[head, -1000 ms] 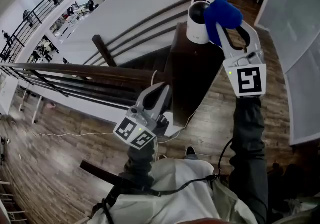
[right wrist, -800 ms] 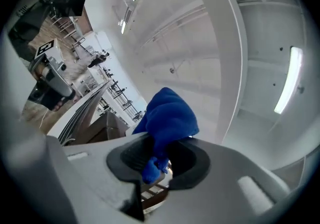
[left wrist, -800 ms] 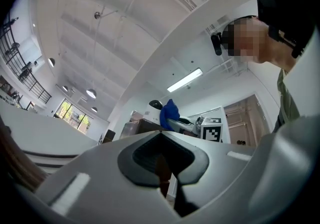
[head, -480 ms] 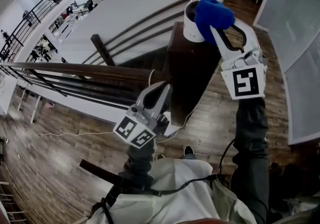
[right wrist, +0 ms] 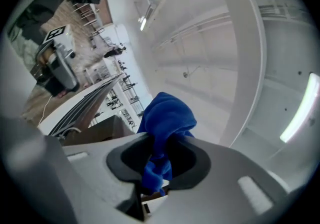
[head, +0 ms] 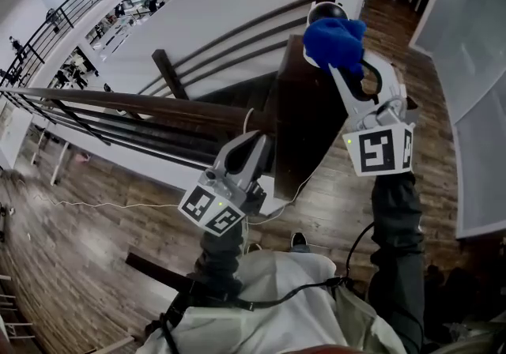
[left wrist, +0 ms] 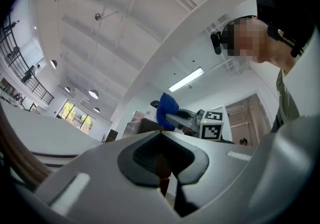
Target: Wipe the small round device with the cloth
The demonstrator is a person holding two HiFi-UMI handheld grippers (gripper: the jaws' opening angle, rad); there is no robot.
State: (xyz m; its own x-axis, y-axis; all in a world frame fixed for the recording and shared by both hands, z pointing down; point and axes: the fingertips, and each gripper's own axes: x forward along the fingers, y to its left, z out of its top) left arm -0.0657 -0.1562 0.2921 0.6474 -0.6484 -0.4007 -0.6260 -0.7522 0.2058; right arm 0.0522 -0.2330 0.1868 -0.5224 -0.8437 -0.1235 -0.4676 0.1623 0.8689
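Note:
The small round device (head: 326, 9), white with a black top, stands on a dark wooden post (head: 299, 119) and is mostly hidden behind the blue cloth (head: 333, 38). My right gripper (head: 341, 60) is shut on that cloth and holds it against the device's near side. In the right gripper view the cloth (right wrist: 167, 118) bunches up out of the shut right gripper (right wrist: 160, 140). My left gripper (head: 254, 141) hangs lower at the post's left edge, shut and empty. The left gripper view looks past the shut left gripper (left wrist: 161, 135) to the cloth (left wrist: 166, 109).
A dark wooden handrail (head: 150, 107) runs left from the post, with a drop to a lower floor beyond it. A thin white cable (head: 273, 214) hangs by the post. A frosted panel (head: 474, 107) stands at the right. Wood flooring (head: 79, 265) lies below.
My right gripper has carried the cloth to the left, across the device, which now shows only its black top. The left gripper has stayed where it was.

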